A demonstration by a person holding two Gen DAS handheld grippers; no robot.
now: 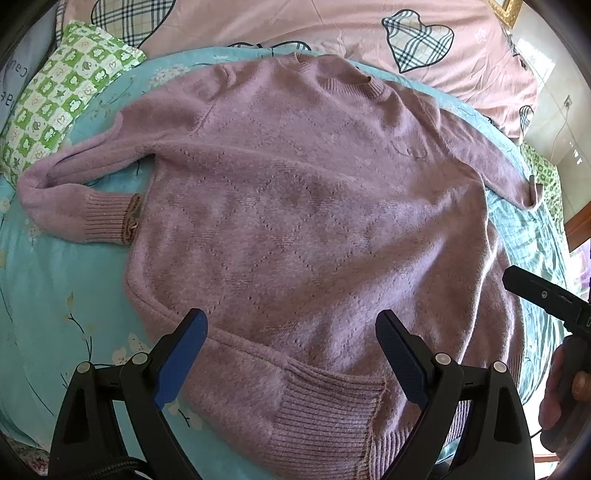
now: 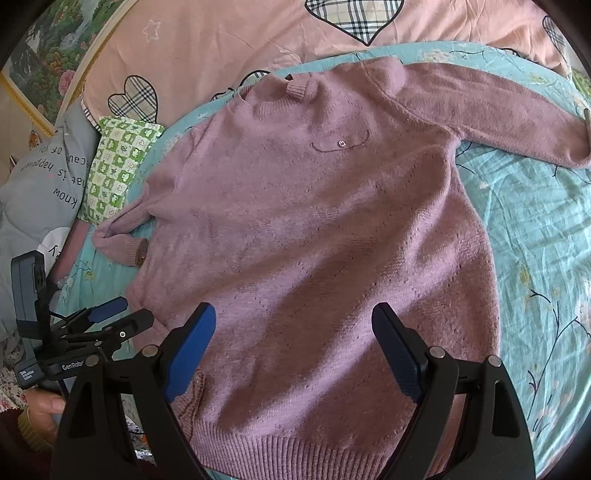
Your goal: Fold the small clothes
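A mauve knitted sweater [image 1: 295,206] lies flat, front up, on a turquoise flowered sheet [image 1: 55,314]. It also fills the right wrist view [image 2: 314,240]. Its neck points away and its ribbed hem [image 1: 325,413] lies nearest. One sleeve is bent back at the left so its cuff [image 1: 110,221] rests beside the body. The other sleeve [image 2: 498,114] stretches out to the right. My left gripper [image 1: 291,354] is open and empty above the hem's left part. My right gripper [image 2: 295,350] is open and empty above the hem's middle. The left gripper also shows in the right wrist view [image 2: 122,314].
A green checked pillow [image 1: 62,110] lies at the far left. A pink quilt with plaid hearts [image 1: 369,33] is bunched behind the sweater. A grey cushion with lettering [image 2: 40,184] sits at the left. A framed picture [image 2: 48,55] stands behind.
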